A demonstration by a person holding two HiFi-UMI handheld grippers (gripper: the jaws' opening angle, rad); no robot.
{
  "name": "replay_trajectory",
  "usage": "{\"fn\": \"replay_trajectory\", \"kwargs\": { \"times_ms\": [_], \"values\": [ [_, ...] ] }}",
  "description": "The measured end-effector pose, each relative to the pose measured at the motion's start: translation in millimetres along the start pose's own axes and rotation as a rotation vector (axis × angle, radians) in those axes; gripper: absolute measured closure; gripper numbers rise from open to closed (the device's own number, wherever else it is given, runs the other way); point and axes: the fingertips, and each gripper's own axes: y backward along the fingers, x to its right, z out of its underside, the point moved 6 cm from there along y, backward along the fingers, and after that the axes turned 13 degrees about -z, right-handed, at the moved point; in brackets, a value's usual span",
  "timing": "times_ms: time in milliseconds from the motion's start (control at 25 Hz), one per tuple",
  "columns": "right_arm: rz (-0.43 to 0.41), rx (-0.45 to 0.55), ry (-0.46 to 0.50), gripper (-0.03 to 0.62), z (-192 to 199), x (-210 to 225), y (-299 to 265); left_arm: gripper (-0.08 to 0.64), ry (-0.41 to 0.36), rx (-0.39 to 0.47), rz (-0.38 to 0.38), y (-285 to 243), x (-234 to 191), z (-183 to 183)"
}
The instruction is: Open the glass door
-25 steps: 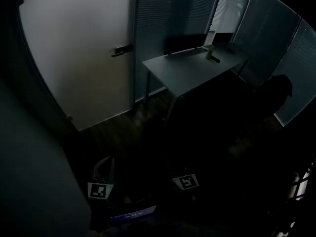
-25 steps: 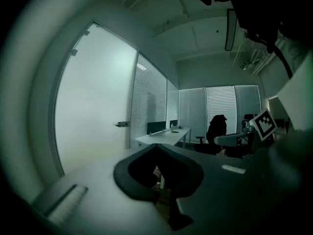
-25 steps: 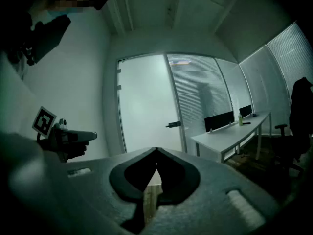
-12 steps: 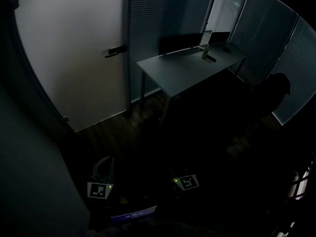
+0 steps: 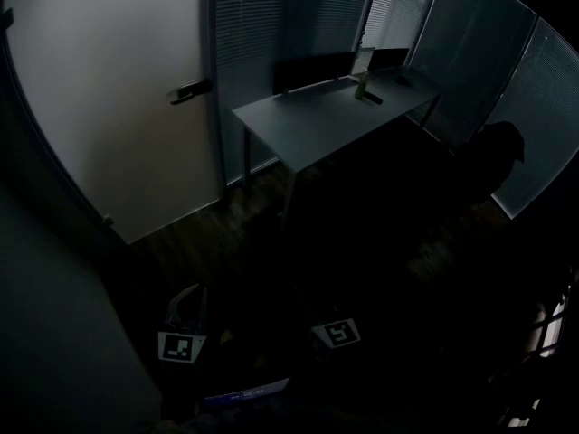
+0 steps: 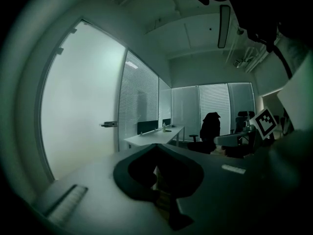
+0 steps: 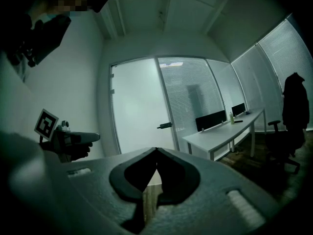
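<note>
Door: the door (image 5: 109,89) is a frosted glass pane at the upper left of the head view. It sits in its frame and looks closed as far as the dim light shows.
Handle: the handle (image 5: 192,89) is a dark lever at the door's right edge, about halfway up, pointing across the pane.
Left gripper: my left gripper (image 6: 155,146) is clenched, with the jaw tips meeting and nothing between them. It sits low at the bottom left of the head view, well apart from the door, and points roughly level toward it.
Right gripper: my right gripper (image 7: 156,150) is also pinched together and empty. It is beside the left one at the bottom of the head view, and the handle is far ahead in its own view.
Hand: a hand (image 7: 73,148) holding the left gripper shows at the left of the right gripper view.
Blinds: a glass wall with lowered blinds (image 5: 262,25) runs to the right of the door.
Desk: a pale desk (image 5: 335,120) stands near the blinds, to the right of the door.
On the desk: a dark screen (image 5: 312,70) stands along the far edge, and a small bottle (image 5: 360,84) is upright near the far corner.
Chair: a chair (image 5: 498,156) with something dark draped over it stands at the right, beyond the desk.
Floor: a dark wood floor (image 5: 208,233) lies between me and the door.
</note>
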Motion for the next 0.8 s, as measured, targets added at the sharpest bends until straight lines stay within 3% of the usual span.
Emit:
{"fn": "replay_trajectory", "kwargs": {
  "times_ms": [320,800],
  "values": [
    [0.03,-0.006,-0.014,0.591,2,34,-24,0.557,-0.042,-0.005,0.027,-51,2,0],
    [0.032,-0.037,-0.009,0.591,-37,119,-125,0.557,-0.049,-0.031,0.027,-186,-29,-22]
  ]
}}
